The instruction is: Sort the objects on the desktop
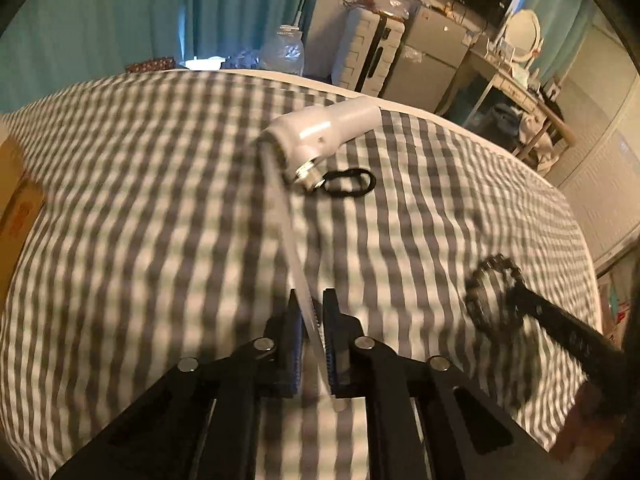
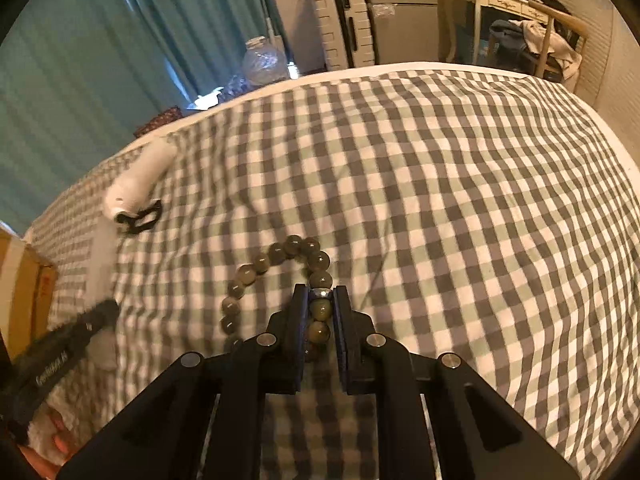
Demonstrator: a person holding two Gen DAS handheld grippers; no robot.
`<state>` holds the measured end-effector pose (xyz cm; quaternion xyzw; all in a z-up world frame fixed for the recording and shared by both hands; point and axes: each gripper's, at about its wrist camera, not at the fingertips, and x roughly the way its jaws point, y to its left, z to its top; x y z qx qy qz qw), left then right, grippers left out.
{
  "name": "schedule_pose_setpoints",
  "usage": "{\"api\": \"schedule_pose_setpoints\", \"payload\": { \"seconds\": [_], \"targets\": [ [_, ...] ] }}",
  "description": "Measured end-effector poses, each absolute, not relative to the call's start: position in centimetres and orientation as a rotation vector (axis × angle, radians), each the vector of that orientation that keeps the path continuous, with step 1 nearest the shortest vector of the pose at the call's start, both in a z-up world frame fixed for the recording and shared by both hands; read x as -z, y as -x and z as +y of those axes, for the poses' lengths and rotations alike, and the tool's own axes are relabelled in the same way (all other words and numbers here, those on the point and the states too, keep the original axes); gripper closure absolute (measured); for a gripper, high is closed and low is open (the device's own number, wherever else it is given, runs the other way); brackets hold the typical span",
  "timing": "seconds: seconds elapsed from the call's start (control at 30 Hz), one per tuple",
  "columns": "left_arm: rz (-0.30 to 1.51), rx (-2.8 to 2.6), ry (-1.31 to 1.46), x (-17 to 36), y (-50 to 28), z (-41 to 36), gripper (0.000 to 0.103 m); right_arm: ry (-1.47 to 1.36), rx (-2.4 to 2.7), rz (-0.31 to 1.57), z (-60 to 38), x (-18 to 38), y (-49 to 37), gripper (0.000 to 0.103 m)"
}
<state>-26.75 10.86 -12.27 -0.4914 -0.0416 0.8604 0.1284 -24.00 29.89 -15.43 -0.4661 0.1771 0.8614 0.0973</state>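
Observation:
On the grey-and-white checked cloth (image 1: 160,200) my left gripper (image 1: 314,300) is shut on a thin, pale translucent strip (image 1: 288,240), perhaps a ruler. The strip runs away from the jaws toward a white bent tube-shaped object (image 1: 320,136). A black hair tie (image 1: 350,182) lies against that object's metal end. My right gripper (image 2: 320,292) is shut on a bracelet of large greenish-brown beads (image 2: 276,254), whose loop hangs out to the left. The right gripper (image 1: 516,300) with the bracelet (image 1: 486,280) also shows at the right of the left wrist view. At the left of the right wrist view are the left gripper (image 2: 110,308) and the blurred strip (image 2: 102,256).
A cardboard box (image 2: 24,292) stands at the cloth's left edge, also visible as the box (image 1: 16,200). The white object (image 2: 136,184) and hair tie (image 2: 140,216) lie near the far left edge. Beyond the far edge stand a clear water jug (image 2: 262,60), a white suitcase (image 2: 344,28) and teal curtains.

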Motion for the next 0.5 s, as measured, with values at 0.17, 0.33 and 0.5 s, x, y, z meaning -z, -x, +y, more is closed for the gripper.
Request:
{"api": "schedule_pose_setpoints", "payload": {
  "seconds": [0.17, 0.33, 0.5],
  "targets": [
    [-0.123, -2.480, 1.377, 10.8, 23.6, 9.4, 0.100, 1.326, -2.621, 0.562, 28.8, 13.1, 22.6, 0.091],
    [-0.027, -2.411, 1.418, 10.3, 22.4, 10.6, 0.100, 1.325, -2.665, 0.516, 26.9, 11.8, 21.4, 0.091],
    [0.057, -2.397, 1.454, 11.4, 21.2, 12.2, 0.100, 1.314, -2.713, 0.512, 26.6, 10.7, 20.9, 0.091]
  ]
}}
